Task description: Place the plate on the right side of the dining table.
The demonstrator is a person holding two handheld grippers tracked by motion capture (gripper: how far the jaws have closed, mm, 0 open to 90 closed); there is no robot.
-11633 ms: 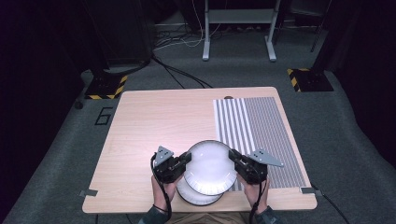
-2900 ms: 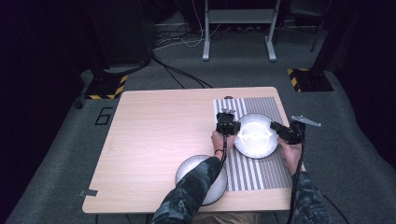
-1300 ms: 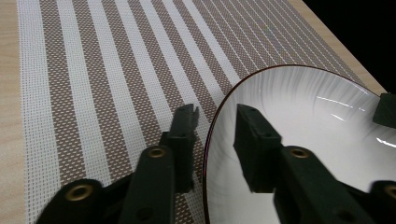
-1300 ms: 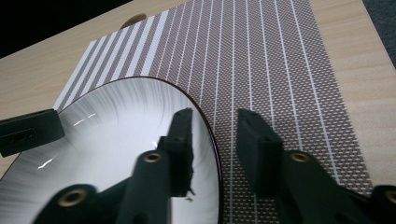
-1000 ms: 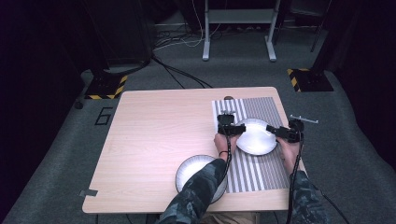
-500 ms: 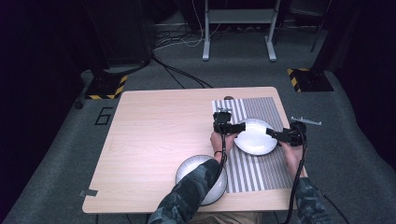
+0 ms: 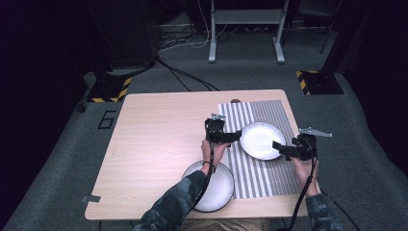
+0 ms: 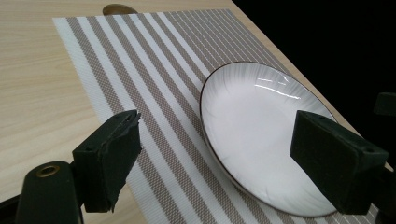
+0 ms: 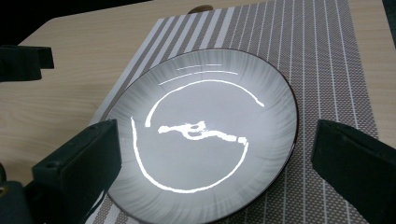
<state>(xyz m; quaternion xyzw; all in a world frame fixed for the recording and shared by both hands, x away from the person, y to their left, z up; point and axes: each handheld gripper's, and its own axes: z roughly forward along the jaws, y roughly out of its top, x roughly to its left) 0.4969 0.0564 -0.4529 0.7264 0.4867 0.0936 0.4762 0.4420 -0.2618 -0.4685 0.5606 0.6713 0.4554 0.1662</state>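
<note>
- Since the start, the top plate has come off the stack at my edge of the table and now lies flat on the striped mat; over the last half second my two claws have drawn back from its rim.
- My left claw sits just off the plate's left edge with its jaws spread apart and holding nothing. In the left gripper view its two pads stand wide, one over the mat and one over the plate's near side, not pinching it.
- My right claw is at the plate's right, near edge, also with jaws apart and empty. In the right gripper view the plate lies between and beyond the two pads, and the rim is free of them.
- The plate is white with a thin dark rim and ribbed sides, and lamp glare streaks its middle.
- The second plate rests on the bare wood of the table near my side, its right edge just over the mat's left border; my left forearm crosses above it.
- The two plates are well apart.
</note>
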